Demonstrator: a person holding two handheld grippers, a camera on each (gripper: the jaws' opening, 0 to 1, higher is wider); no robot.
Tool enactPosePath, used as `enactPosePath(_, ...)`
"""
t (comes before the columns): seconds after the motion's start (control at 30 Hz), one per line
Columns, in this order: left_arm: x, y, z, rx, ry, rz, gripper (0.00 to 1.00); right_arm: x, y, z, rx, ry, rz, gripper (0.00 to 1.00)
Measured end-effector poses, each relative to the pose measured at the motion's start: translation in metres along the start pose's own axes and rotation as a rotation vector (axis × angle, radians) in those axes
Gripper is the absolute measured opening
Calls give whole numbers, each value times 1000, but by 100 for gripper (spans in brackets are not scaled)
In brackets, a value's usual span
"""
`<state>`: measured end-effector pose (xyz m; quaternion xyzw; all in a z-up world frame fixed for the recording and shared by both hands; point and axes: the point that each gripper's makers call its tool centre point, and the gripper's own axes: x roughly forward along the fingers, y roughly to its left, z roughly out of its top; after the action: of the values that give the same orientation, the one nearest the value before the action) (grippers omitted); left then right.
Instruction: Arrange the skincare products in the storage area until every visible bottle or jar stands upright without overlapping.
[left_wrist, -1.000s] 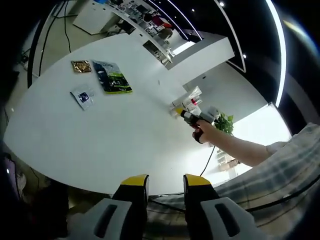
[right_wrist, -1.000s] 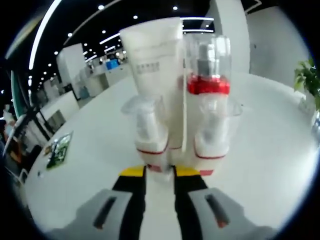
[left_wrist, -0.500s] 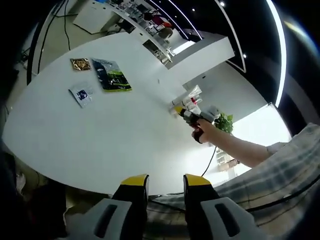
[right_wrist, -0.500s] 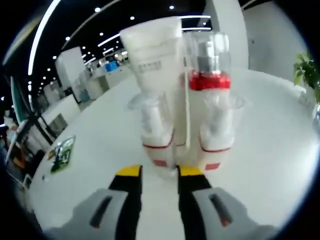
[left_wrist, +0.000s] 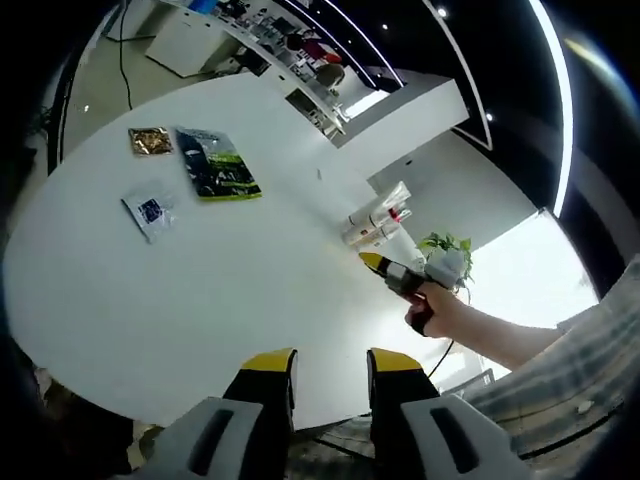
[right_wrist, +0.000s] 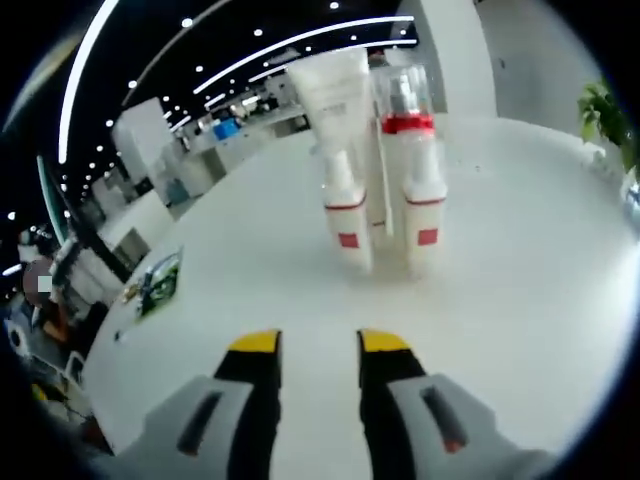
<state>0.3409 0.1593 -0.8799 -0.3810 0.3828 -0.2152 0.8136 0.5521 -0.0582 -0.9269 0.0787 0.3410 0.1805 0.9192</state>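
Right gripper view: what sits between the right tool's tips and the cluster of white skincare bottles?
Nothing: bare white tabletop separates the right tool from the white red-banded skincare bottles, which stand upright; the right gripper view shows it.

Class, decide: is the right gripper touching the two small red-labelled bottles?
Apart. The right gripper view shows bare white table between the right gripper and the small bottles.

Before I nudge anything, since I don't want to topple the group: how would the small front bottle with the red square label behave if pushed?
The left front bottle is tall and narrow on a smooth white table, so a push near its cap would probably tip it; low down, it may slide. It stands close to the tube behind, so it could knock that. It looks like light plastic.
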Motion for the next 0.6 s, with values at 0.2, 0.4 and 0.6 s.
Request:
enactPosePath(0.2, 18, 13, 33, 44, -52, 32, 29, -20, -16, -9, -5, 11, -8, 29)
enactPosePath(0.4, 29, 46, 79, 100, -106, 160, 34, -35, -11, -25, -35, 45, 0, 29)
enactPosePath(0.6, 38, 80, 124, 89, -167, 264, 34, -58, -5, -34, -81, 70, 18, 29)
